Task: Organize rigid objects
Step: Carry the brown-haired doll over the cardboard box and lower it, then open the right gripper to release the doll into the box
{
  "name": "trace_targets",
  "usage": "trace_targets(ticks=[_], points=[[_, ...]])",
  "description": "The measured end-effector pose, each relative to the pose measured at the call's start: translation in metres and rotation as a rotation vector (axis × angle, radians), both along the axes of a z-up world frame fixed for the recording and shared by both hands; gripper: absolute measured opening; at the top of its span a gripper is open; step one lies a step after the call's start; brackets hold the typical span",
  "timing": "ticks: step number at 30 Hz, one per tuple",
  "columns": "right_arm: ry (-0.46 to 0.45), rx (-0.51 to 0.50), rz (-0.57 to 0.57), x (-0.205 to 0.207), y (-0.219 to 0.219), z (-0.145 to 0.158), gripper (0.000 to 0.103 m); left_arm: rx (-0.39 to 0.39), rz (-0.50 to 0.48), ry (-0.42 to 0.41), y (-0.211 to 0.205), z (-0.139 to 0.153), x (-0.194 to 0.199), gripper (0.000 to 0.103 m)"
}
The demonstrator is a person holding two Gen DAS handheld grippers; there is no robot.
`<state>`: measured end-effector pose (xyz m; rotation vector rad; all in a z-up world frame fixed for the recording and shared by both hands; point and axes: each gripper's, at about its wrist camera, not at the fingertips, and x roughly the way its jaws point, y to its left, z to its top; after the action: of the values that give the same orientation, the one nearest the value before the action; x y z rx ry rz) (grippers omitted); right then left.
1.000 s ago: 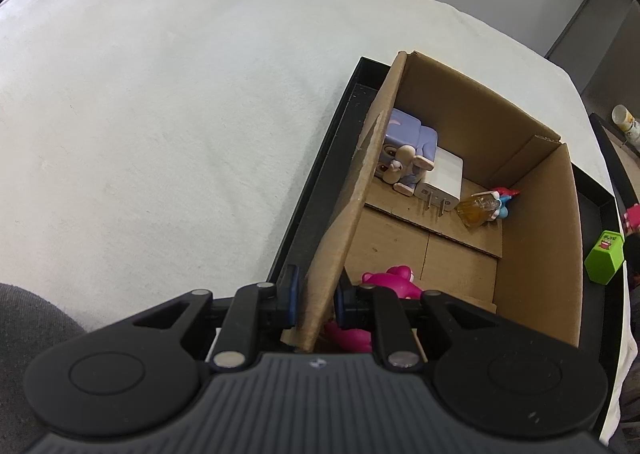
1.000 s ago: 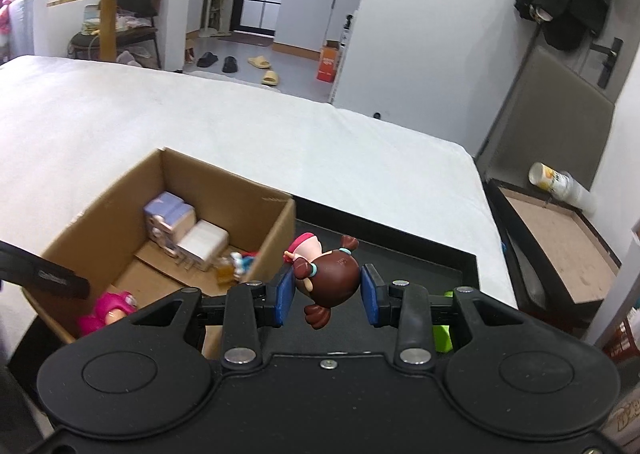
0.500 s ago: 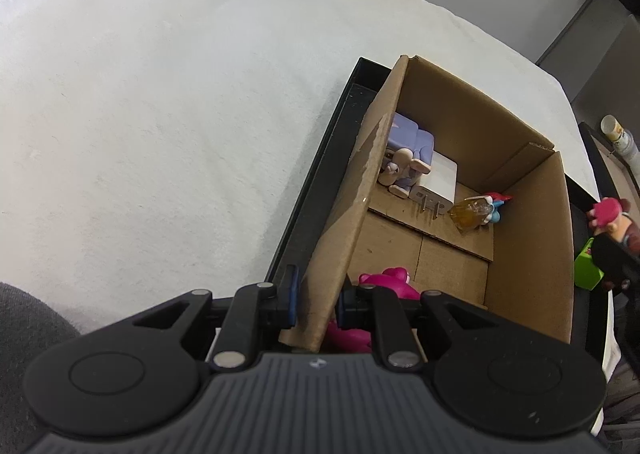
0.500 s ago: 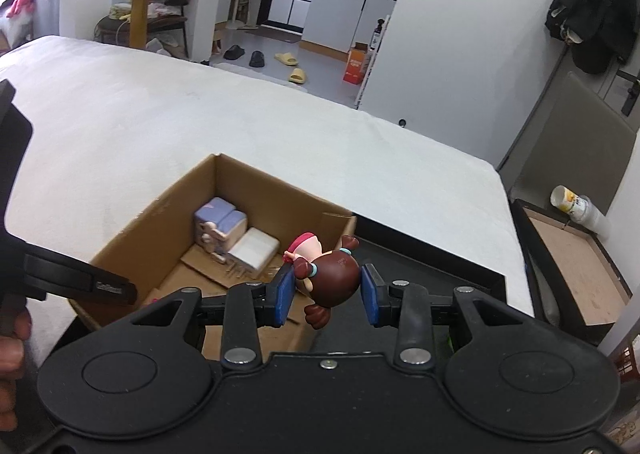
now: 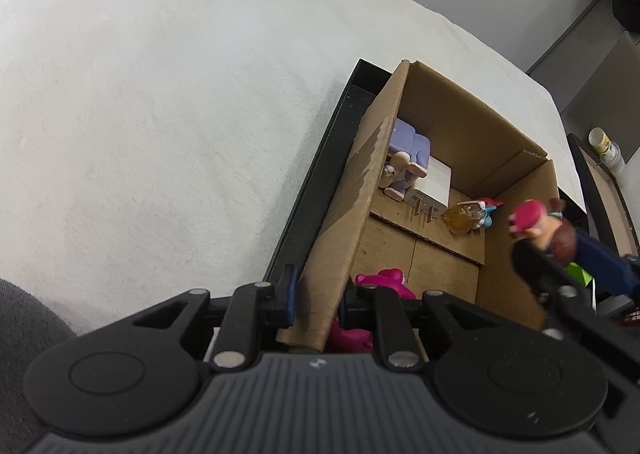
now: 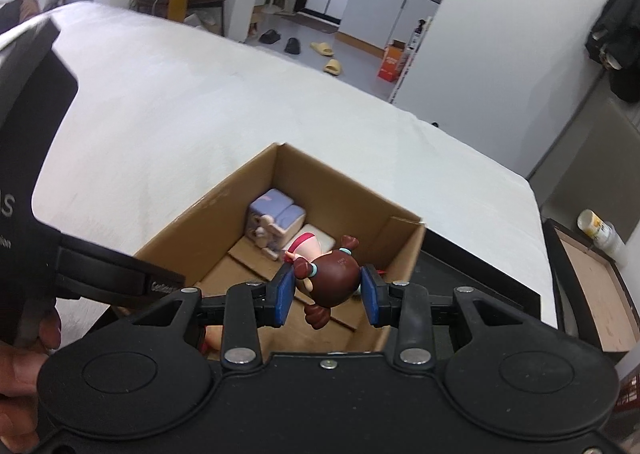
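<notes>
White bed (image 5: 160, 114), upper left. Black tray (image 5: 320, 174) on it, centre, carrying cardboard box (image 5: 460, 126). Left gripper (image 5: 316, 294), fingers clamped on box's near wall. Right gripper (image 6: 326, 290), lower centre, fingers gripping brown-haired figurine (image 6: 332, 274) above box.

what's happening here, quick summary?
Toys are being sorted into a cardboard box that sits in a black tray. The left gripper is clamped on the box's near wall. The right gripper holds a brown-haired doll above the open box. A pink bear and a white charger are already inside.
</notes>
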<state>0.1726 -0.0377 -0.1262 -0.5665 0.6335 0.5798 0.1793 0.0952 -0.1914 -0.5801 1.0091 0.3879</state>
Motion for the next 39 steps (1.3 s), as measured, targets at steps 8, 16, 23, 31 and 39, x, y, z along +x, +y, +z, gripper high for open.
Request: trace_targets(ticks=[8, 16, 23, 31, 39], points=[[0.028, -0.036, 0.020, 0.003, 0.012, -0.013, 0.035, -0.041, 0.016, -0.012, 0.007, -0.002, -0.004, 0.019], [0.125, 0.026, 0.048, 0.017, 0.008, -0.017, 0.035, -0.059, 0.011, -0.022, 0.009, -0.003, -0.005, 0.020], [0.346, 0.179, 0.038, 0.047, 0.003, -0.009, 0.035, -0.064, 0.014, -0.023, 0.011, -0.003, -0.006, 0.020], [0.489, 0.280, -0.002, 0.067, 0.005, -0.013, 0.036, -0.068, 0.020, -0.023, 0.012, -0.002, -0.007, 0.020], [0.554, 0.360, -0.027, 0.072, 0.004, -0.011, 0.040, -0.062, 0.016, -0.022, 0.012, -0.002, -0.006, 0.020]])
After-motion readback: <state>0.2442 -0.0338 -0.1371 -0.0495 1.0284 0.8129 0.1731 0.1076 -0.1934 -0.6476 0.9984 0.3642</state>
